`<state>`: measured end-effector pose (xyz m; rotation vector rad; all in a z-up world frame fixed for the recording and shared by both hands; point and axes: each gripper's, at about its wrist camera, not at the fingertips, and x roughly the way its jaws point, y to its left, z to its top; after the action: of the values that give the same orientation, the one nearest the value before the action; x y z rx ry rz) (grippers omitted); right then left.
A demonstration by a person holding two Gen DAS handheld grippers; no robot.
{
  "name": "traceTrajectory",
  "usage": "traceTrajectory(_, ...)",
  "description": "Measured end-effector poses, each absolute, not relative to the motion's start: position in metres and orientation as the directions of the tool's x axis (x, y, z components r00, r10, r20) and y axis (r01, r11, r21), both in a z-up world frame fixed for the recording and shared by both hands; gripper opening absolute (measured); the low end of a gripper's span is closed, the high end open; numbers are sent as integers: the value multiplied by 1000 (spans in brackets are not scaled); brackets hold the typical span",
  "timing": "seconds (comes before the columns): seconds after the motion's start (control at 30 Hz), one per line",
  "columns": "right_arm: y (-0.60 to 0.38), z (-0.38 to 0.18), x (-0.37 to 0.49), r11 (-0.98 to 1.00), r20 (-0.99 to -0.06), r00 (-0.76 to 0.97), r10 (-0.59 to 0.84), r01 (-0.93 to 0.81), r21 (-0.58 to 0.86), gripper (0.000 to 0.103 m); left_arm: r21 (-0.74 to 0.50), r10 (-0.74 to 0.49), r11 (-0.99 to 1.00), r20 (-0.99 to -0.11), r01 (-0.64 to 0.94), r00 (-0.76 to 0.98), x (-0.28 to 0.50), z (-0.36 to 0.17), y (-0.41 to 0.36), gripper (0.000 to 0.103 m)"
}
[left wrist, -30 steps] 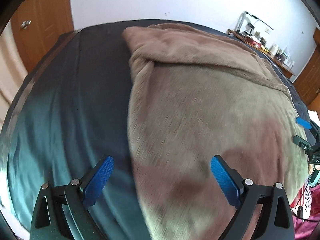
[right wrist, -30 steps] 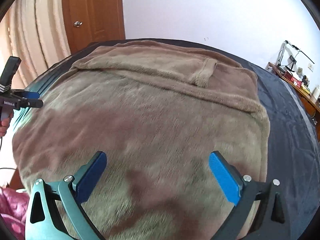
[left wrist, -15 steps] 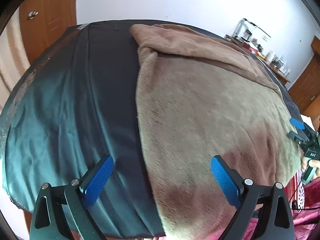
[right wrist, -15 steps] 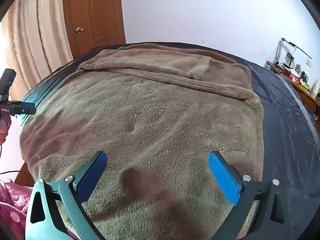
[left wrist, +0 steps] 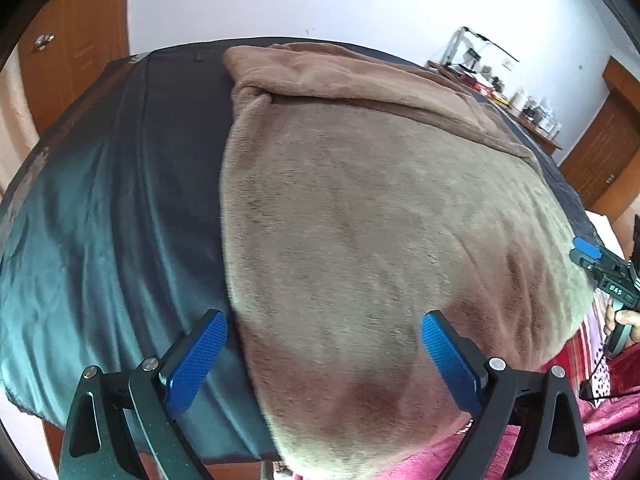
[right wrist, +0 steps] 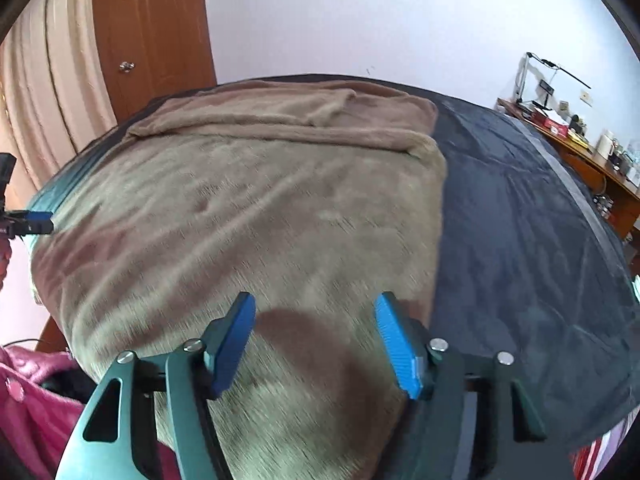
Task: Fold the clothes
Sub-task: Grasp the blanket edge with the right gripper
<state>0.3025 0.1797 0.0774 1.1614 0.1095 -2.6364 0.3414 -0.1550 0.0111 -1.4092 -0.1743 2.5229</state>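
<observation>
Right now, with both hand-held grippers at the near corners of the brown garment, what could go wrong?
1. The right hand-held gripper is closing over flat plush; it may pinch the dark sheet with the brown garment.
2. The left hand-held gripper straddles the garment's edge, so it could catch sheet too.
3. The far fold may shift if pulled.

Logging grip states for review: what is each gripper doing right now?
Left gripper: open, holding nothing.
Right gripper: jaws closing over the brown fleece garment, not gripping yet.

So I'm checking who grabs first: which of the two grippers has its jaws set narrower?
The right gripper: its jaws are closing over the brown fleece garment; the left gripper stays spread wide.
</observation>
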Motion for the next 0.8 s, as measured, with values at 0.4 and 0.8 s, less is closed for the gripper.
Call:
traceTrajectory(0.4, 215, 79, 339, -936, -741, -585, -329, 307, 173, 60, -228, 286, -958, -819, -175, -497, 337, 12, -143, 99)
traceTrajectory(0.8, 238, 61, 382, -900, -748, -509, -426, 320, 295, 60, -249, 300, -954, -819, -168, -489, 324, 13, -134, 99)
